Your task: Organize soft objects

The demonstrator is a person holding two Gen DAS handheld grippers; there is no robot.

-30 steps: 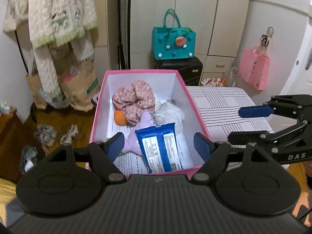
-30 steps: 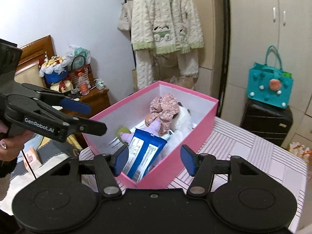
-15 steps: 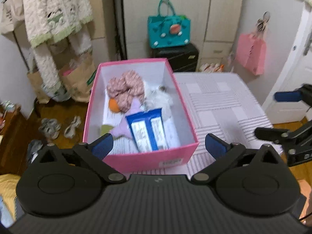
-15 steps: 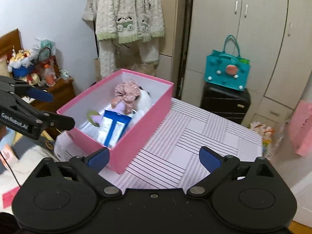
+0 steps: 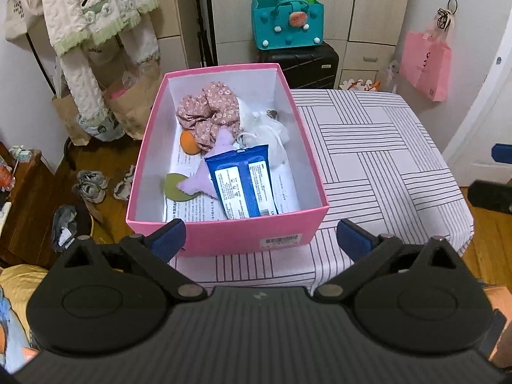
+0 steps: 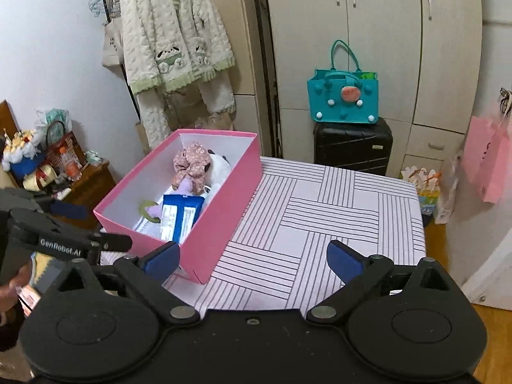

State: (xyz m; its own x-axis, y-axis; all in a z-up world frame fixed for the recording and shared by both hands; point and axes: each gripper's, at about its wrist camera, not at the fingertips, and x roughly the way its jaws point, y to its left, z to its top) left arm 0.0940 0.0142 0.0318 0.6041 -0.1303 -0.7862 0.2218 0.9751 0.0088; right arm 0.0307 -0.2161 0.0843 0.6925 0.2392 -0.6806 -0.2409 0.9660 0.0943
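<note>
Firstly, left wrist view: left gripper (image 5: 260, 236) with jaws spread wide and nothing between them, its blue pads hanging in front of the near wall of a pink box (image 5: 224, 236). Box stands on a striped tablecloth (image 5: 377, 160), at the table's left edge. Contents, piled: floral scrunchie (image 5: 208, 112) at the far end; orange ball (image 5: 189, 142), half hidden under the scrunchie; purple plush piece (image 5: 201, 182), shape hard to make out because a blue wipes pack (image 5: 244, 182) lies over it; green disc (image 5: 174, 187), partly covered by the plush; white soft item (image 5: 268, 129) with a cord, crumpled and unclear; printed paper lining the bottom. Right gripper (image 5: 492, 172) cut off by the right edge, only a blue pad and a dark finger showing. Beyond the table: teal bag (image 5: 288, 22) on a black suitcase (image 5: 300, 60), pink paper bag (image 5: 425, 64) on the wall, cream pyjamas (image 5: 99, 9) hanging, shoes on the floor. Next, right wrist view: right gripper (image 6: 252, 259) released, jaws wide, nothing held, above the bare cloth just right of the box (image 6: 224, 201). Box walls hide most of the contents; the scrunchie (image 6: 191, 163), the white soft item (image 6: 219, 164) with dark patches, the wipes pack (image 6: 179, 216) and a sliver of the green disc (image 6: 148, 206) show. Left gripper (image 6: 80, 227) at the left edge, side-on, blurred, held by a hand (image 6: 12, 283) mostly out of frame.
</note>
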